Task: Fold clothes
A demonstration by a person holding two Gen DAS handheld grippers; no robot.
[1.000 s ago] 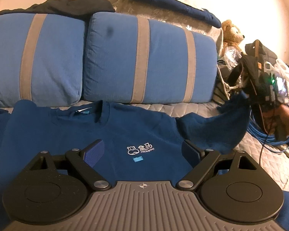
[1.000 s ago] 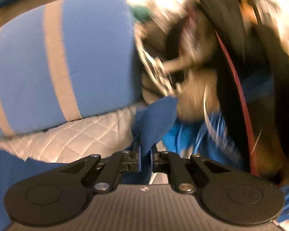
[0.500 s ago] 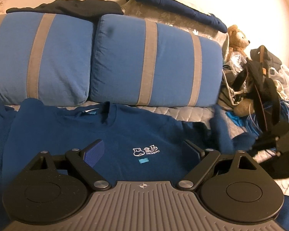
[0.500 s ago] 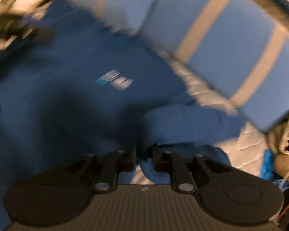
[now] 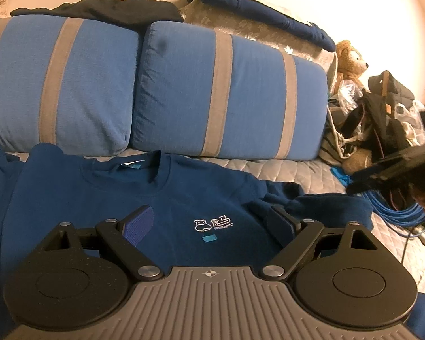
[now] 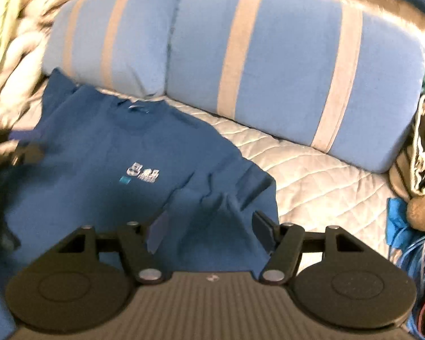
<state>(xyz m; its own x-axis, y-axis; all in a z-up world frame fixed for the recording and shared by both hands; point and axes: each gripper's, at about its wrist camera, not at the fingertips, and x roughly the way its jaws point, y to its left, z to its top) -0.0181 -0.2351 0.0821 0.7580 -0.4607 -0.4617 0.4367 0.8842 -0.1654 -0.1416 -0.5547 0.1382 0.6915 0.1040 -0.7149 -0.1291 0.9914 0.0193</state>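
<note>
A dark blue sweatshirt point(image 5: 104, 198) with a small white chest logo point(image 5: 214, 222) lies face up on the quilted bed. Its right sleeve point(image 5: 328, 206) is folded in beside the body, rumpled. My left gripper point(image 5: 209, 223) hovers open above the chest, nothing between its fingers. In the right wrist view the same sweatshirt point(image 6: 93, 153) spreads to the left, and the folded sleeve point(image 6: 223, 198) lies just ahead of my right gripper point(image 6: 209, 231), which is open and empty. The right gripper also shows as a dark blur point(image 5: 396, 167) at the right edge of the left wrist view.
Two blue pillows with grey stripes point(image 5: 229, 93) lean along the back. A teddy bear point(image 5: 350, 59), bags and blue cables point(image 5: 396, 212) crowd the right side. Dark clothes point(image 5: 99, 8) lie on top of the pillows. Bare grey quilt point(image 6: 311, 175) shows to the right of the shirt.
The right gripper carried the sleeve inward from the right, laid it beside the shirt body and opened. The left gripper stayed open over the chest, tilting slightly.
</note>
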